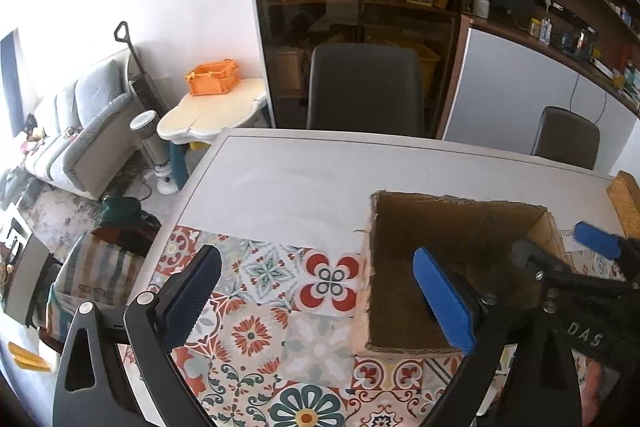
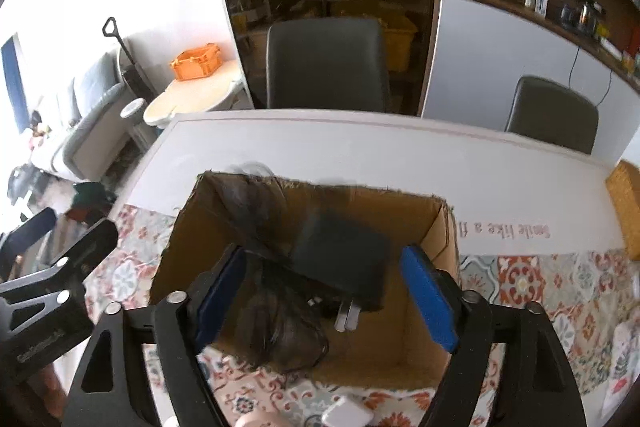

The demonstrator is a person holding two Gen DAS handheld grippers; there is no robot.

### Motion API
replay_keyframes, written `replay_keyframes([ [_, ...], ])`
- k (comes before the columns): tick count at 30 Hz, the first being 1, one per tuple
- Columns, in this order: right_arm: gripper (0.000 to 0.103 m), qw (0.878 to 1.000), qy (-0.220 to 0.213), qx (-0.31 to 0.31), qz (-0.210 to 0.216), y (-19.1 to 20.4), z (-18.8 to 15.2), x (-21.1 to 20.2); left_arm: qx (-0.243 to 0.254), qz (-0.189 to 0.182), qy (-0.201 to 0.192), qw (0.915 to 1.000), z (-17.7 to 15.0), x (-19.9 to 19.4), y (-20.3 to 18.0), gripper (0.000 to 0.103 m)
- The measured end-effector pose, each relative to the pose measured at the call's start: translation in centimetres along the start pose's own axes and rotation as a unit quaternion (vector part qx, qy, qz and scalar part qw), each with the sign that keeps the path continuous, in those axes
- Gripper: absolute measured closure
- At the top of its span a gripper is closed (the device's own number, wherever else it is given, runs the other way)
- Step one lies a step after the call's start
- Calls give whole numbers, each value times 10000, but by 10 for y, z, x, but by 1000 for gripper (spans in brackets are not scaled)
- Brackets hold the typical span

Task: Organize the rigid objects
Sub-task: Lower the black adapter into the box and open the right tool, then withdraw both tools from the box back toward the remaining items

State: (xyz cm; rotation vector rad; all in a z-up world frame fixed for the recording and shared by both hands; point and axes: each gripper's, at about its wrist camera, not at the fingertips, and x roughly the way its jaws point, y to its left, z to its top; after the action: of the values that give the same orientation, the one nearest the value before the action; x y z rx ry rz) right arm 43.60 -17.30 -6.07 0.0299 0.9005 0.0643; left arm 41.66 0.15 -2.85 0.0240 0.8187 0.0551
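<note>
The right gripper [image 2: 326, 291] hung over the open cardboard box [image 2: 436, 227], its blue pads spread wide, and between them a black plug adapter [image 2: 340, 259] with a blurred tangle of cord [image 2: 280, 323] sat in mid-drop or just landed; the blur left that unclear. So the step looked like the drop-off into the box. The left gripper [image 1: 316, 299] waited beside the box [image 1: 452, 223] over the patterned cloth [image 1: 256, 331], jaws apart and empty. A small white object [image 2: 346, 415] lay near the box on the cloth, likely the next pick; that would call for lifting clear of the box wall first.
</note>
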Motion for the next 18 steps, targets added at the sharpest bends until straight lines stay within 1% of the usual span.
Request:
replay_keyframes([
  [1,13,10000,-33,-9,-69,0,1,-1,-39,1,5,10000,-1,0,2,5],
  [2,13,9999,-72,4,-109,0,2,-2,-63,17,-4,10000,-2,-1,4,5],
  [5,13,9999,-106,31,-126,-2,0,-7,-62,33,-83,9999,-6,-7,4,5],
  [8,13,9998,-182,19,-119,-4,-6,-15,-52,-43,-134,9999,-10,-16,4,5],
  [18,13,9987,-511,71,-57,2,-33,-63,-79,-98,-374,9992,-30,-61,10,5],
])
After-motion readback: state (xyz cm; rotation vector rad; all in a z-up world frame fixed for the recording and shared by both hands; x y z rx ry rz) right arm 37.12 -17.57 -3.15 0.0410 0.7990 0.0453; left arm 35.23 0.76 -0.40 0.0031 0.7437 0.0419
